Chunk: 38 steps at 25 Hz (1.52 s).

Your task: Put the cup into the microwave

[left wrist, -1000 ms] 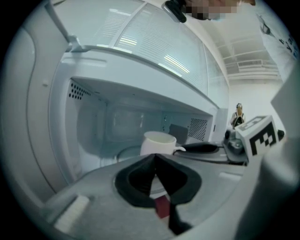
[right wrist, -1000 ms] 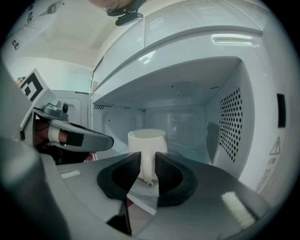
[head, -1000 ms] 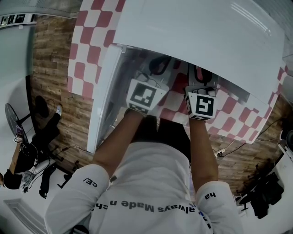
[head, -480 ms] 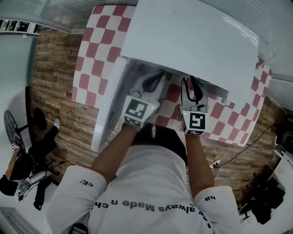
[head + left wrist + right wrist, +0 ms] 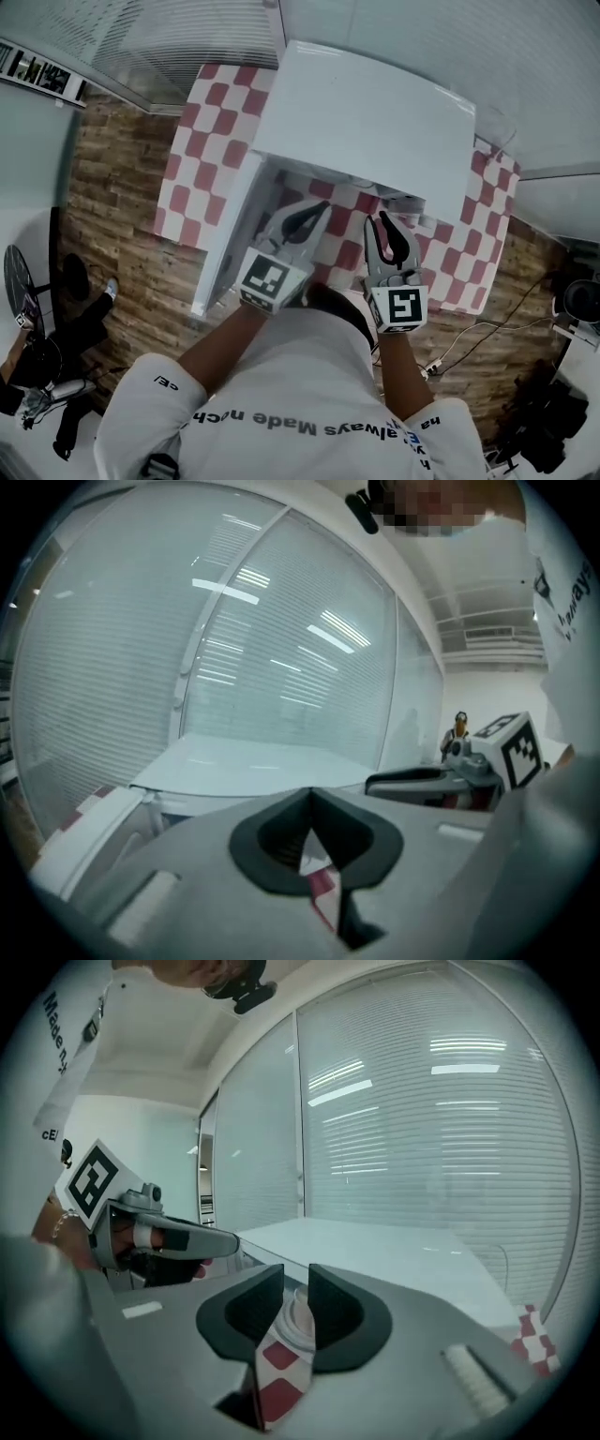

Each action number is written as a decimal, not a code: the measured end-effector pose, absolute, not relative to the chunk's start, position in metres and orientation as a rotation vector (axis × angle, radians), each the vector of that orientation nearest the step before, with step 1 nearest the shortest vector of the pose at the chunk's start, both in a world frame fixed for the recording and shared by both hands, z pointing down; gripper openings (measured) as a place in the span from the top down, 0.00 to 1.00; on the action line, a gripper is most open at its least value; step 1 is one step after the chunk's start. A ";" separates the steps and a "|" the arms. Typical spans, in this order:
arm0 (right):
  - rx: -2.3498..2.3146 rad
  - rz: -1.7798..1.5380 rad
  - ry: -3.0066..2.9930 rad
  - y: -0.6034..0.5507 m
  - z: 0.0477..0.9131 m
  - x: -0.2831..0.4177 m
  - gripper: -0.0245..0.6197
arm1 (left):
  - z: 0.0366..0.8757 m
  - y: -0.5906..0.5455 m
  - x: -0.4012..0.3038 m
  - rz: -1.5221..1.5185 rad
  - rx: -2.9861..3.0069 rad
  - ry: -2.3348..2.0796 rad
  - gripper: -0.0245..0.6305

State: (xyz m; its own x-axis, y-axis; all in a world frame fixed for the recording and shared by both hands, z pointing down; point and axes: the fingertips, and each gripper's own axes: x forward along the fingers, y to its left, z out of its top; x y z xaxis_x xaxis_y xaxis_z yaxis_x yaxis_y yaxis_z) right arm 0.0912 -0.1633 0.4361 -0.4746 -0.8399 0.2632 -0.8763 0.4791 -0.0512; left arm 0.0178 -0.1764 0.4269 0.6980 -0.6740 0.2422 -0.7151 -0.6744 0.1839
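Clearance from the open door matters now, with the left hand-held gripper pinched together and the right hand-held gripper slightly parted, gripping nothing, and the cup seemingly the white rim glimpsed past its jaws inside the microwave.

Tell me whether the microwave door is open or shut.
Open. In the head view the door stands swung out at the left side of the microwave, leaving its front uncovered.
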 end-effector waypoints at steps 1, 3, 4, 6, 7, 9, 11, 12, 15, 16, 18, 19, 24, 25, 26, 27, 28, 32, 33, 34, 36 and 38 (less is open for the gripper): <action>1.477 0.260 -2.528 -0.159 0.425 0.092 0.84 | 0.418 -0.173 0.020 0.217 2.644 -1.101 0.96; 1.461 0.251 -2.533 -0.149 0.404 0.093 0.84 | 0.399 -0.166 0.023 0.204 2.646 -1.094 0.96; 1.456 0.244 -2.538 -0.145 0.394 0.094 0.84 | 0.390 -0.164 0.024 0.197 2.651 -1.094 0.96; 1.447 0.231 -2.556 -0.140 0.374 0.094 0.84 | 0.371 -0.162 0.024 0.178 2.670 -1.101 0.96; 1.442 0.227 -2.564 -0.138 0.364 0.094 0.84 | 0.362 -0.160 0.025 0.167 2.680 -1.101 0.96; 1.430 0.228 -2.572 -0.133 0.348 0.095 0.84 | 0.345 -0.156 0.025 0.141 2.699 -1.091 0.96; 1.421 0.232 -2.582 -0.130 0.332 0.095 0.84 | 0.331 -0.152 0.025 0.116 2.718 -1.082 0.96; 1.422 0.227 -2.590 -0.129 0.323 0.095 0.84 | 0.324 -0.151 0.025 0.104 2.728 -1.082 0.96; 1.438 0.199 -2.617 -0.129 0.298 0.098 0.84 | 0.311 -0.148 0.026 0.087 2.747 -1.069 0.96; 1.434 0.197 -2.621 -0.126 0.292 0.099 0.84 | 0.309 -0.144 0.027 0.092 2.749 -1.059 0.96; 1.423 0.191 -2.626 -0.121 0.283 0.101 0.84 | 0.304 -0.139 0.031 0.100 2.754 -1.039 0.96; 1.425 0.188 -2.628 -0.119 0.278 0.102 0.84 | 0.300 -0.138 0.034 0.102 2.758 -1.029 0.96; 1.443 0.193 -2.636 -0.113 0.261 0.108 0.84 | 0.279 -0.134 0.044 0.092 2.797 -1.012 0.96; 1.438 0.188 -2.638 -0.112 0.259 0.109 0.84 | 0.275 -0.133 0.045 0.078 2.801 -1.008 0.96; 1.433 0.179 -2.639 -0.111 0.256 0.109 0.84 | 0.272 -0.132 0.046 0.069 2.802 -1.002 0.96; 1.428 0.168 -2.639 -0.109 0.253 0.109 0.84 | 0.271 -0.131 0.047 0.061 2.797 -0.996 0.96; 1.423 0.157 -2.639 -0.108 0.251 0.109 0.85 | 0.270 -0.130 0.047 0.052 2.790 -0.991 0.96; 1.415 0.127 -2.650 -0.107 0.245 0.106 0.85 | 0.266 -0.128 0.048 0.046 2.784 -0.986 0.96; 1.416 0.124 -2.653 -0.107 0.244 0.106 0.85 | 0.267 -0.128 0.049 0.052 2.787 -0.981 0.96; 1.417 0.122 -2.655 -0.107 0.245 0.105 0.85 | 0.269 -0.128 0.050 0.055 2.788 -0.976 0.96; 1.421 0.129 -2.657 -0.108 0.247 0.104 0.85 | 0.273 -0.128 0.051 0.063 2.791 -0.966 0.96; 1.423 0.140 -2.660 -0.108 0.249 0.104 0.85 | 0.275 -0.128 0.051 0.071 2.796 -0.965 0.96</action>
